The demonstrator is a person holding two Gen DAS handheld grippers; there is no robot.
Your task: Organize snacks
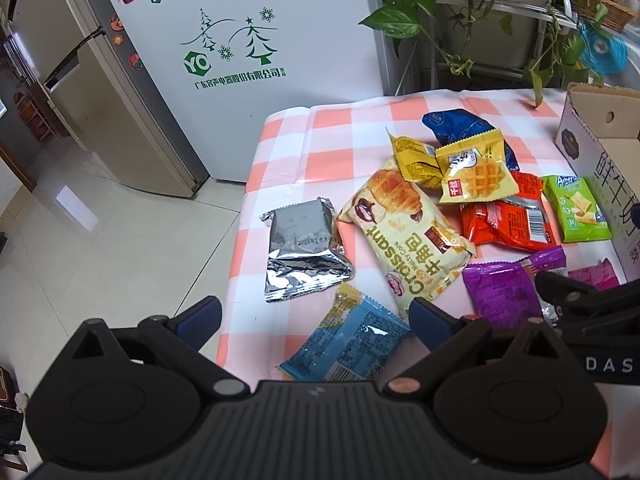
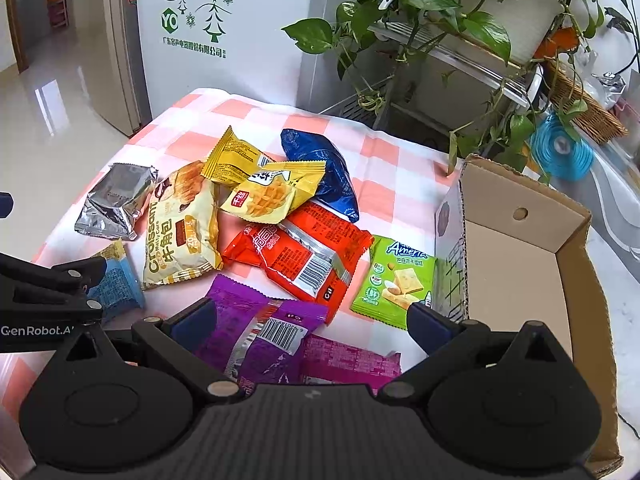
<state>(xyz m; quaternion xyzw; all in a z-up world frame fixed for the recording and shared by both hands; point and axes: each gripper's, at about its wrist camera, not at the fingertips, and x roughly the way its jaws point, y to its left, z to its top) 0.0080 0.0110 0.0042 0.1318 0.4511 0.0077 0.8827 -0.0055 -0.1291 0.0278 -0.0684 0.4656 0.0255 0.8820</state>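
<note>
Several snack packets lie on a pink checked tablecloth [image 1: 320, 128]. My left gripper [image 1: 316, 318] is open above a light blue packet [image 1: 348, 344], with a silver packet [image 1: 300, 248] and a croissant packet [image 1: 404, 232] just ahead. My right gripper [image 2: 308, 320] is open above a purple packet [image 2: 256, 332], next to a magenta packet [image 2: 348, 360]. Ahead of it lie a red packet [image 2: 304, 252], a green cracker packet [image 2: 396, 280], two yellow waffle packets [image 2: 272, 192] and a dark blue packet [image 2: 320, 168]. An open cardboard box [image 2: 520, 264] stands at the right.
The table's left edge [image 1: 248, 184] drops to a tiled floor. A white fridge [image 1: 248, 40] and a steel fridge [image 1: 80, 80] stand behind. A potted vine on a metal rack [image 2: 460, 32] hangs over the table's back right. The other gripper's arm [image 2: 44, 300] crosses at left.
</note>
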